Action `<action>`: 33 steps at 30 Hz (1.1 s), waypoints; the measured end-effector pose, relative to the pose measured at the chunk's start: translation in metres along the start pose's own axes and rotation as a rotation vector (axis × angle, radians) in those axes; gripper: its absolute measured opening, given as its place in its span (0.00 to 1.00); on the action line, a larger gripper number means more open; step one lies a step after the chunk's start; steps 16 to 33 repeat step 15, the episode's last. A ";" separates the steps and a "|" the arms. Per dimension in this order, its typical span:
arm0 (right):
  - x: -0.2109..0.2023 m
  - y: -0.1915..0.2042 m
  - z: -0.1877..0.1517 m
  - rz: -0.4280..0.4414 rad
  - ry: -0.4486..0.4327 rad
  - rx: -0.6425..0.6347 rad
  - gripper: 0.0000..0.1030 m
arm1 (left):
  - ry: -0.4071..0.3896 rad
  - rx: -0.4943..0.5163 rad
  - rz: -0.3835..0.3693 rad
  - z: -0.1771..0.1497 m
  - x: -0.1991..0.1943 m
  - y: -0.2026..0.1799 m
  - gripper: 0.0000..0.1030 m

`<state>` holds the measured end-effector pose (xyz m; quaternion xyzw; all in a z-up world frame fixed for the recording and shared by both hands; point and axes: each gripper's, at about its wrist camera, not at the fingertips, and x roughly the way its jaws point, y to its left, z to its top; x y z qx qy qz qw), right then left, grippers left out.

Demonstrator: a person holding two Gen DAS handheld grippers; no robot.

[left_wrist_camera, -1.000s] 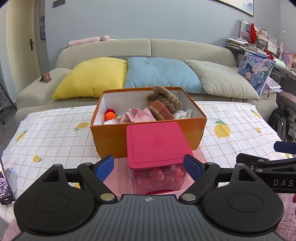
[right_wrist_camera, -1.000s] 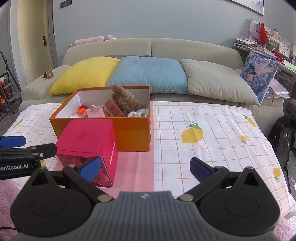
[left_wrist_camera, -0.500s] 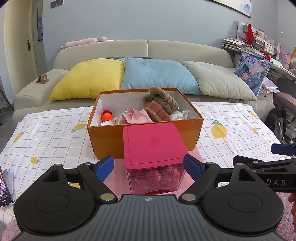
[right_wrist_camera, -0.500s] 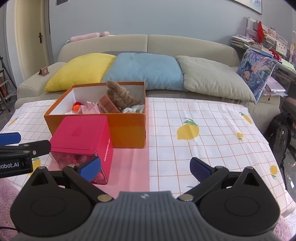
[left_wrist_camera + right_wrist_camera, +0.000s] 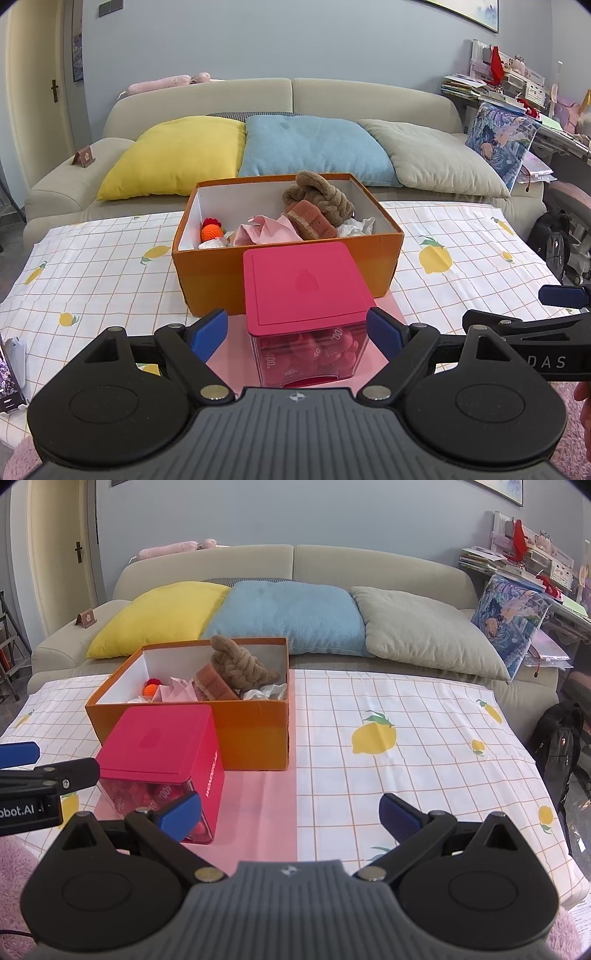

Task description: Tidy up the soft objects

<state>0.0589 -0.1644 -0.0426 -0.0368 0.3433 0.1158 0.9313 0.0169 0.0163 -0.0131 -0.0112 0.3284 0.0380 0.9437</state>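
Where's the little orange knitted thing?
The orange knitted toy lies inside the orange box, in its left part as the left wrist view shows it, just left of the pink cloth and behind the pink-lidded container.

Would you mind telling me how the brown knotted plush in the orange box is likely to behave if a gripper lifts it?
The brown knotted plush looks thick and fuzzy, so it will probably squash under the fingers and feel light. It lies loosely atop other items in the orange box, so it should lift free easily, though its looped ends may sag.

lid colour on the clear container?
Magenta-pink lid, clearest in the left wrist view.
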 end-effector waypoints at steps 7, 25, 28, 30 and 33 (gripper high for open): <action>0.002 0.001 -0.001 -0.002 0.006 -0.003 0.97 | 0.002 -0.001 0.001 0.000 0.000 0.000 0.96; 0.001 0.003 -0.002 -0.002 0.009 -0.008 0.97 | -0.002 -0.005 -0.012 -0.002 0.002 0.001 0.96; 0.001 0.003 -0.002 -0.002 0.009 -0.008 0.97 | -0.002 -0.005 -0.012 -0.002 0.002 0.001 0.96; 0.001 0.003 -0.002 -0.002 0.009 -0.008 0.97 | -0.002 -0.005 -0.012 -0.002 0.002 0.001 0.96; 0.001 0.003 -0.002 -0.002 0.009 -0.008 0.97 | -0.002 -0.005 -0.012 -0.002 0.002 0.001 0.96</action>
